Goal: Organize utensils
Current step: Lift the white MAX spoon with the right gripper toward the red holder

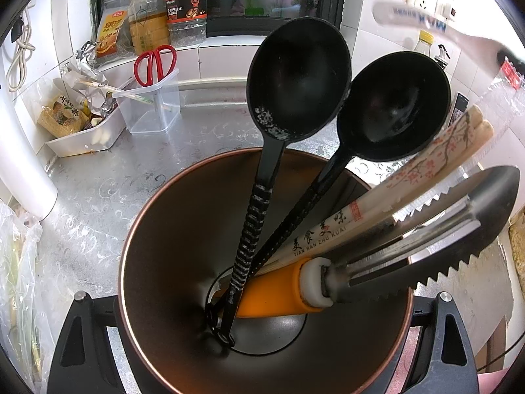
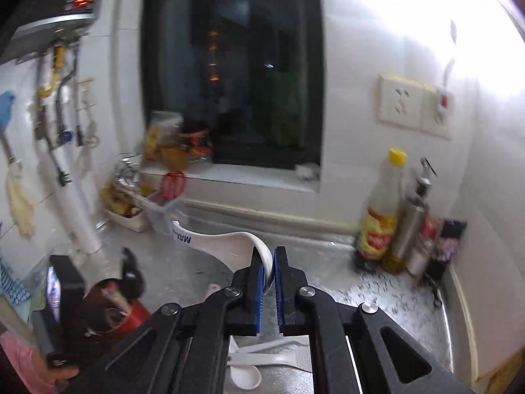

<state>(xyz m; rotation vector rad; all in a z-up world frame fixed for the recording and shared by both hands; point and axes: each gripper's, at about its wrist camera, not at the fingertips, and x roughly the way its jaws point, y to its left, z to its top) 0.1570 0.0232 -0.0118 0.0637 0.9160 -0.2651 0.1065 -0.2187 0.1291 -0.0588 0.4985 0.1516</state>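
My right tongs point(image 2: 268, 274) are pinched narrow on a white rice paddle point(image 2: 229, 244), gripping it by one edge between the blue pads point(image 2: 261, 282). The paddle's long axis runs away from the tongs to the left and slightly up, its handle with blue lettering pointing toward the far-left of the table point(image 2: 377, 298). In the left wrist view the same paddle point(image 1: 423, 23) shows blurred at the upper right, lying roughly level, well above the cup.

My left tongs point(image 1: 262, 344) are clamped around a dark cup with a copper-coloured rim point(image 1: 170, 262), one finger on each side of it, and I look straight down into it. Standing in the cup, handles down, are two black ladles point(image 1: 298, 78), their bowls up and leaning away from the tongs, the right one tilted further right. Beside them a pair of printed chopsticks point(image 1: 410, 177) and an orange-handled serrated tool point(image 1: 426, 239) lean out to the right over the rim.

Below the right tongs, more white spoons point(image 2: 252, 364) lie on the table. Far left of the left tongs stands a clear container point(image 1: 151, 108) with red-handled scissors point(image 1: 154, 64). To the right of the right tongs, against the wall, stands a yellow-capped bottle point(image 2: 380, 210) beside a steel dispenser point(image 2: 410, 226).
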